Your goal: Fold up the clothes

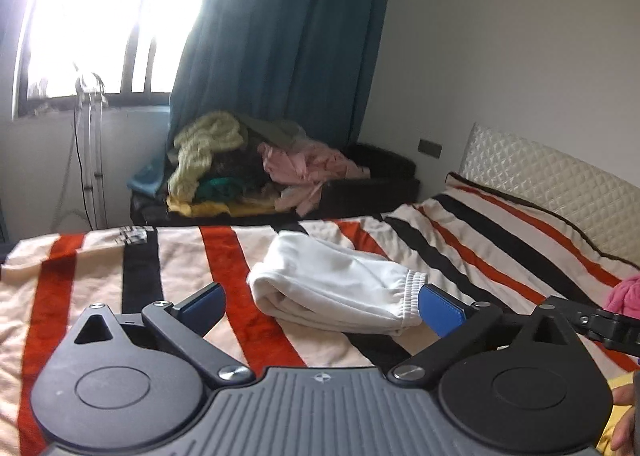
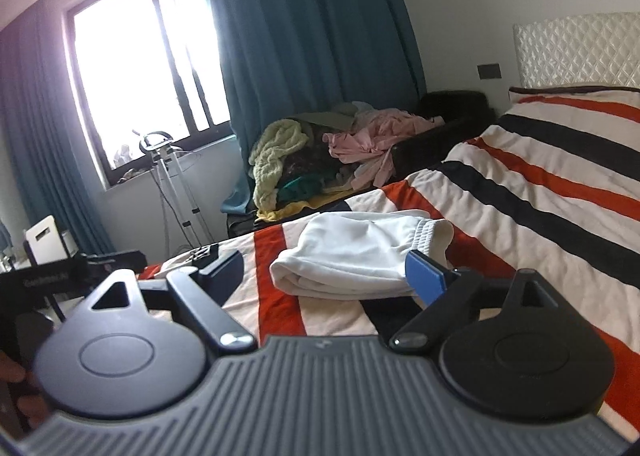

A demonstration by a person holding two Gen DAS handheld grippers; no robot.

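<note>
A folded white garment [image 1: 336,288] with an elastic waistband lies on the striped bedspread [image 1: 100,288], near the middle of the bed. My left gripper [image 1: 320,298] hovers in front of it, open wide, with nothing pressed between its blue pads [image 1: 440,312]. In the right wrist view the same white garment [image 2: 352,252] lies just beyond my right gripper [image 2: 324,262]. That gripper is open too, and its right pad [image 2: 426,276] only overlaps the waistband in the picture. Neither gripper holds any cloth.
A heap of unfolded clothes [image 1: 248,163] in green, pink and yellow sits on a dark bench beyond the bed's far edge, below the teal curtain [image 1: 288,35]. A pink garment [image 1: 626,294] lies at the right. The quilted headboard [image 1: 552,183] closes the right side. A metal stand [image 2: 172,175] is by the window.
</note>
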